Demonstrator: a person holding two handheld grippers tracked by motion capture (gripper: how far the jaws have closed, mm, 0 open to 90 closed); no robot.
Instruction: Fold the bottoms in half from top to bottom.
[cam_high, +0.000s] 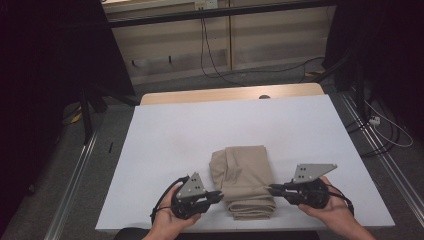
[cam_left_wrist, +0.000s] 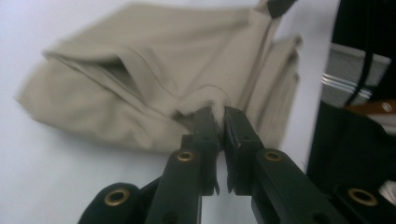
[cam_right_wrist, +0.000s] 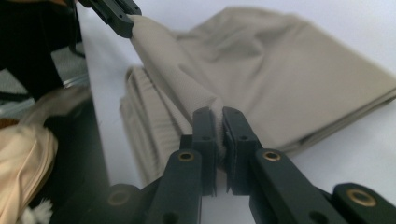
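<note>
A folded beige cloth (cam_high: 243, 180) lies on the white table (cam_high: 165, 145) at the near edge, its front fold hanging slightly past 6 o'clock. The left gripper (cam_high: 220, 195) pinches its edge at 9 o'clock, and the right gripper (cam_high: 272, 189) pinches it at 3 o'clock. Both pairs of jaws are nearly closed on fabric, though blur hides the exact hem in the left gripper view.

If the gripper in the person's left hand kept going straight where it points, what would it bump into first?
The left gripper points across at the folded beige cloth and already pinches its edge, so more cloth comes first; beyond, probably the right gripper.
</note>
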